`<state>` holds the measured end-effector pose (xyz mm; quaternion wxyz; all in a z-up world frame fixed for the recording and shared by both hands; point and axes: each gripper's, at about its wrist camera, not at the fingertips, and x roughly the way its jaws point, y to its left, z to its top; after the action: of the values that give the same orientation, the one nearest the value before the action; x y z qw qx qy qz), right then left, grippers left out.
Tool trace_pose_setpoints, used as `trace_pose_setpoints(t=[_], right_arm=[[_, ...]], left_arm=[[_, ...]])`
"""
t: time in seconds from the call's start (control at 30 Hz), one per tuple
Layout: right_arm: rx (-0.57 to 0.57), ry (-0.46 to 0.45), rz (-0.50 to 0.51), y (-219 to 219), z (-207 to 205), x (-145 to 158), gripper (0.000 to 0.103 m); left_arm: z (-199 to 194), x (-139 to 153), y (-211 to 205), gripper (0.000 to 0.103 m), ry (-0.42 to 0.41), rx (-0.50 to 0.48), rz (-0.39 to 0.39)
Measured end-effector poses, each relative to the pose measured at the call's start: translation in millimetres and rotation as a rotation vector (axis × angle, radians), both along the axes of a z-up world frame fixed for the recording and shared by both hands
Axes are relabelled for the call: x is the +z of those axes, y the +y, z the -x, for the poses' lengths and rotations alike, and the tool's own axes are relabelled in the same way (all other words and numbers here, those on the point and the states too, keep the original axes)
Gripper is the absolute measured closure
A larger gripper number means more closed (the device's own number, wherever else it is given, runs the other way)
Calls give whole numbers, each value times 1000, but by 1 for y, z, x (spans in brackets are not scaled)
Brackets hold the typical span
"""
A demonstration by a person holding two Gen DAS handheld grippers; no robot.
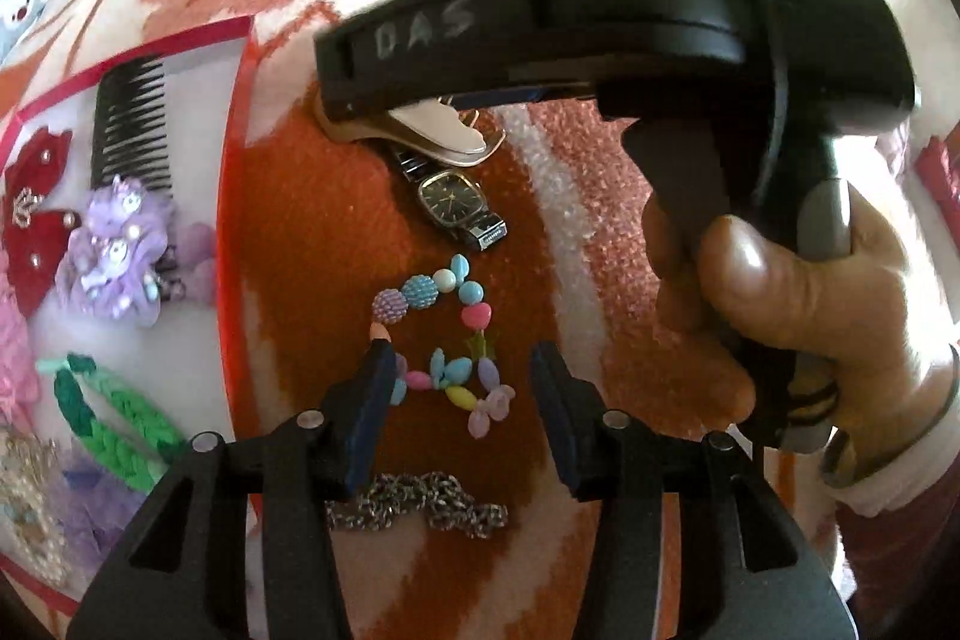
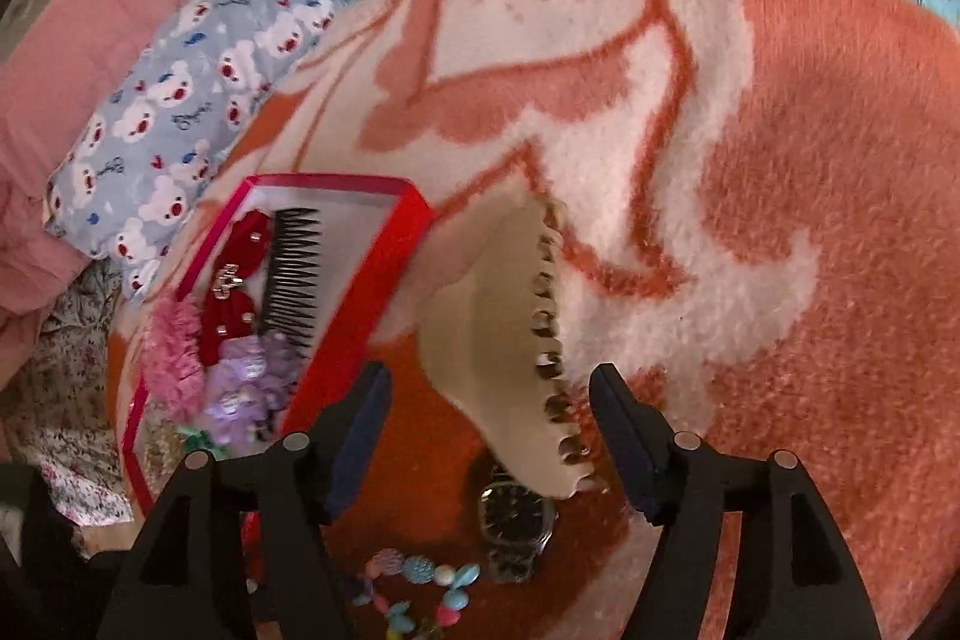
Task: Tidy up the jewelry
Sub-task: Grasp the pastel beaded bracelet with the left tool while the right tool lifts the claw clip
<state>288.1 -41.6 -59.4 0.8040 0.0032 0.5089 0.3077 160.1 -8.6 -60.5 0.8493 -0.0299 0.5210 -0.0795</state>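
Straddling the bracelet (image 1: 441,346) with the left hand-held gripper (image 1: 459,382) half open, holding nothing, while lowering the right hand-held gripper (image 2: 489,430), likewise empty, around the clip (image 2: 498,340), both awaiting closing, then carrying into the box (image 2: 384,280).

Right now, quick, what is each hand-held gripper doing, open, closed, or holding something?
Left hand-held gripper: open, holding nothing, bead bracelet between its fingers.
Right hand-held gripper: open, holding nothing, cream hair claw between its fingers.
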Motion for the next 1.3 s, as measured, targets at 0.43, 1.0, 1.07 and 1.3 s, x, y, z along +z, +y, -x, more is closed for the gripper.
trace_pose_setpoints(t=[0.43, 1.0, 1.07, 1.3], right_arm=[[-114, -61, -139, -67, 32, 35, 67], [-303, -52, -259, -152, 94, 47, 67], [-313, -63, -264, -158, 97, 51, 67], [-328, -76, -292, -169, 113, 60, 67]], left_arm=[[3, 15, 17, 103, -37, 16, 20], [-3, -1, -34, 63, 51, -163, -160], [-6, -4, -34, 70, 43, -168, -157], [-9, 1, -25, 98, 26, -153, -105]])
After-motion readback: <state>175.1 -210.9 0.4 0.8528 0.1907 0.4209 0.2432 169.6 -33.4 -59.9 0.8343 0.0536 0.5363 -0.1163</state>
